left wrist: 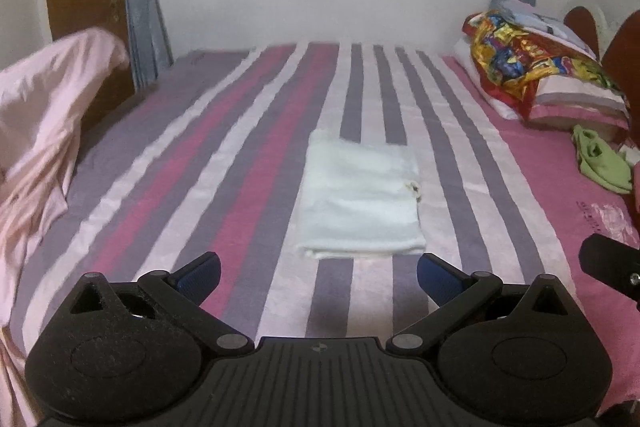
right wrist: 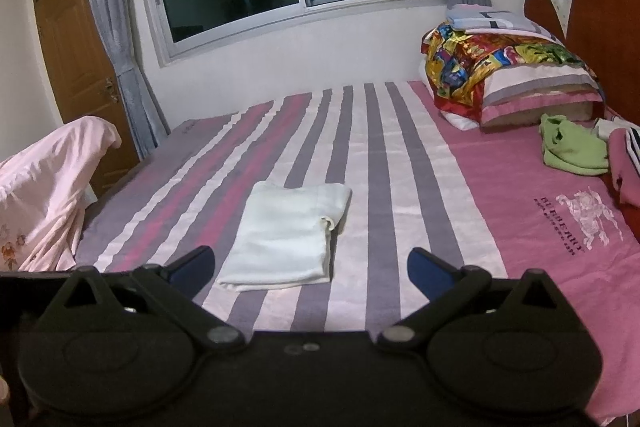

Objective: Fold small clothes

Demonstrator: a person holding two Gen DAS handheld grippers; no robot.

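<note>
A white garment lies folded into a flat rectangle in the middle of the striped bed sheet. My left gripper hovers open just short of its near edge, with nothing between the blue pads. My right gripper is open too, above the fold's near right corner, empty. A crumpled green garment rests on the pink part of the sheet at the right, below the pillows. Part of the right gripper shows at the left wrist view's right edge.
Pillows under a colourful cloth sit by the headboard on the right. A pink cover drapes over something at the bed's left side. A dark pink garment lies at the far right. Window and curtains stand behind.
</note>
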